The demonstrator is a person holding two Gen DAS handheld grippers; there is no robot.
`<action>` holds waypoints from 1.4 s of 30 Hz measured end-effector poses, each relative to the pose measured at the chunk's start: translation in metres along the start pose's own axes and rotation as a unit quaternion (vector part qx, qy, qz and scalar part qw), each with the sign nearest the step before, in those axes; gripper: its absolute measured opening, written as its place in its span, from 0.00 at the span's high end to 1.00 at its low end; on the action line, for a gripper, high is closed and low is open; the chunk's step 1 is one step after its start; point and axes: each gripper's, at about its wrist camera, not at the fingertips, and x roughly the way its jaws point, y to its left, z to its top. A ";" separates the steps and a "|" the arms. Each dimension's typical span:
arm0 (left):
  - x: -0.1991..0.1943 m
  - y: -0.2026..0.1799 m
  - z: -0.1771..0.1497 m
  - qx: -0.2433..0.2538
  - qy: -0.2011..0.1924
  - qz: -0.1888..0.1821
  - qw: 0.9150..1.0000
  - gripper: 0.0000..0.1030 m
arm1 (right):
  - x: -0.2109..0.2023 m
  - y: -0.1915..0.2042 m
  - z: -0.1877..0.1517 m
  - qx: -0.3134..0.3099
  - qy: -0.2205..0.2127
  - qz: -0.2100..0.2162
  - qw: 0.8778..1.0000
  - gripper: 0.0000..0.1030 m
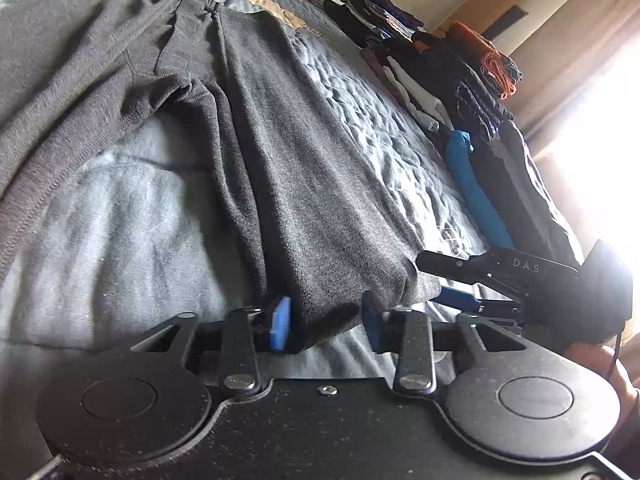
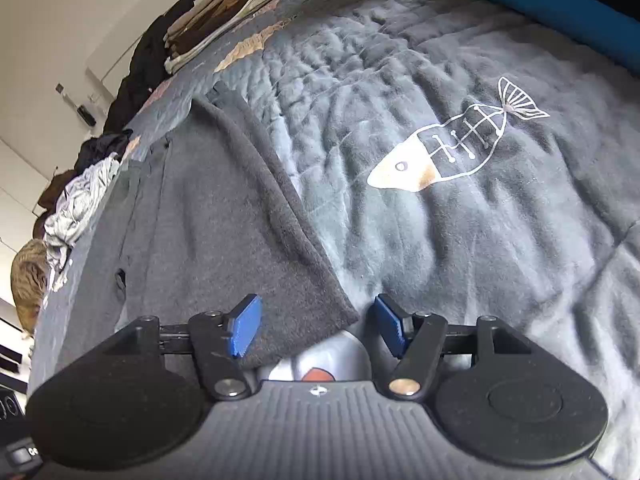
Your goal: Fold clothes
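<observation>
Dark grey trousers (image 1: 256, 168) lie flat on a grey quilted bedspread (image 1: 100, 216), waistband far away and one leg running toward me. My left gripper (image 1: 325, 322) is open, its blue pads (image 1: 280, 324) standing on either side of that leg's hem. My right gripper (image 1: 432, 280) comes in from the right and brackets the hem's corner without closing. In the right wrist view the right gripper (image 2: 318, 330) is open, and the hem corner of the trousers (image 2: 224, 248) lies between its blue pads (image 2: 246, 330).
Stacks of folded clothes (image 1: 420, 60) and a blue garment (image 1: 472, 184) line the bed's far side, by a bright window. A fish print (image 2: 452, 148) marks the bedspread (image 2: 500, 260). Loose clothes (image 2: 80, 200) and a tan furry thing (image 2: 28, 280) sit at the left edge.
</observation>
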 end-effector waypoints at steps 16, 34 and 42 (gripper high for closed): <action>-0.014 0.002 -0.006 -0.065 0.046 -0.043 0.996 0.94 | -0.030 0.008 0.021 -0.035 -0.046 0.041 0.997 0.93; -0.001 -0.007 -0.003 -0.030 0.018 0.005 0.999 0.65 | -0.009 0.006 0.012 -0.087 -0.010 -0.035 0.996 0.89; -0.031 -0.009 -0.001 -0.002 -0.009 0.061 0.998 0.60 | -0.011 0.001 0.011 -0.076 -0.003 -0.037 0.996 0.84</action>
